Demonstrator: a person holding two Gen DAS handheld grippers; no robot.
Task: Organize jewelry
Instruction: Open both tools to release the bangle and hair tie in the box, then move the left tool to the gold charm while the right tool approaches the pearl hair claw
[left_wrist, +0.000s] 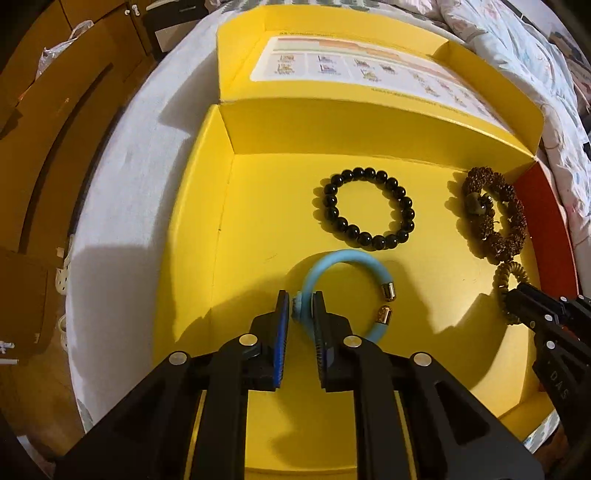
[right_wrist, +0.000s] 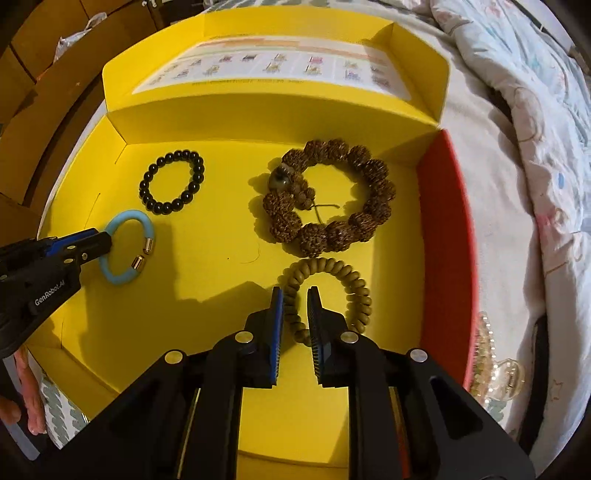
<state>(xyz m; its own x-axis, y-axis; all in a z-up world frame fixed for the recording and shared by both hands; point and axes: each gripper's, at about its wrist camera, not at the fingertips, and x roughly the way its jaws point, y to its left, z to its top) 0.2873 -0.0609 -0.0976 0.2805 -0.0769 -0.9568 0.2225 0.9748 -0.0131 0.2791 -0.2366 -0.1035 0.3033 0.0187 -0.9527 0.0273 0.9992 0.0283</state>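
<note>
Blue bracelet (left_wrist: 332, 291): it lay at the near left of the yellow box (left_wrist: 258, 192); I judged it light, rubbery and springy, with slick gold end caps I would avoid.
Left gripper (left_wrist: 301, 306): my jaws stood nearly shut with the blue band between the pads, seemingly pinched, on the side opposite the caps.
Black bead bracelet (left_wrist: 364, 208): untouched toward the back; glossy beads, probably slippery and stretchy, best taken across a single bead.
Brown seed bracelet (right_wrist: 328, 197): right of centre; rough, bulky, easy to grip, with a loose cord end.
Olive disc bracelet (right_wrist: 332, 291): near right, limp and floppy.
Right gripper (right_wrist: 295, 295): jaws narrow, astride the olive strand; I could not tell whether they pressed it.
</note>
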